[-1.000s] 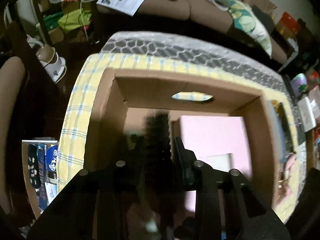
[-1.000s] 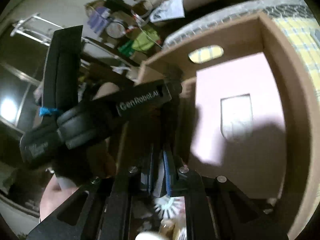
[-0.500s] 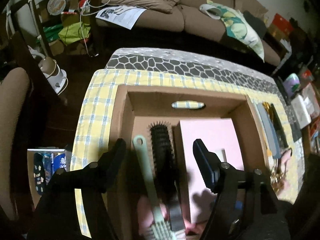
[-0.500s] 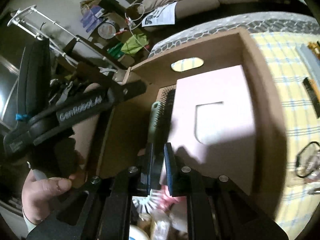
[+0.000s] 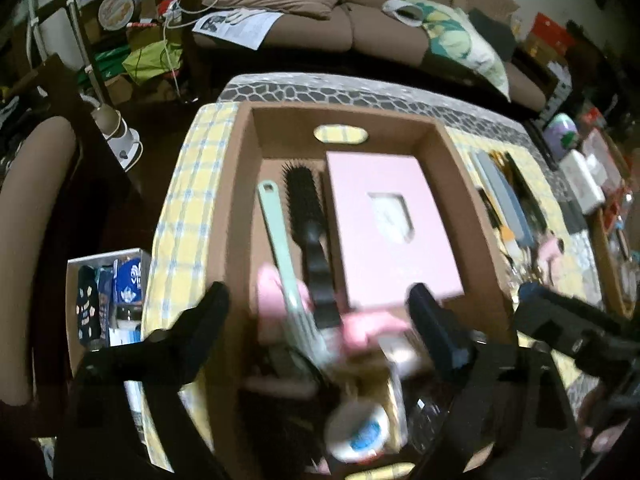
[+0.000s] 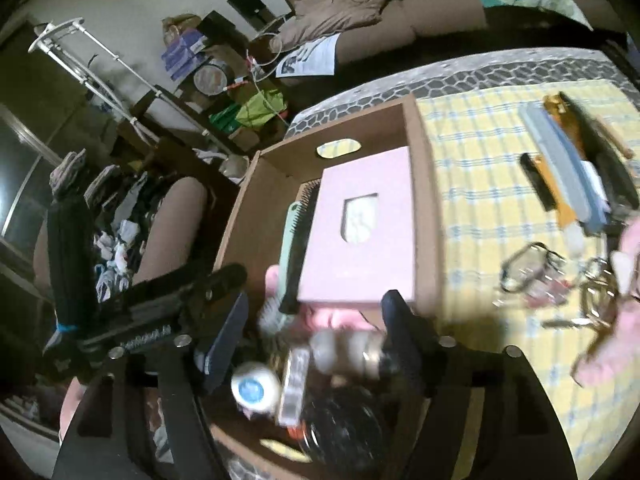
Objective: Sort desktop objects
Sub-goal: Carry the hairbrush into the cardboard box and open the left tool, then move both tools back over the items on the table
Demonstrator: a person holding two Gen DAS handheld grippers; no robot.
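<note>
My left gripper (image 5: 316,320): jaws wide, empty | black hairbrush (image 5: 308,216) ahead in cardboard box (image 5: 240,184) | my right gripper (image 6: 312,336): jaws wide, empty

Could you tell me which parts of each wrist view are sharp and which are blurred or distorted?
Left wrist view: the black hairbrush and pink box are fairly sharp; the clutter at the cardboard box's near end is smeared, and straight edges bow from fisheye. Right wrist view: the pink box is readable, the items on the yellow checked cloth streak with motion blur, and the corners fall dark.
</note>
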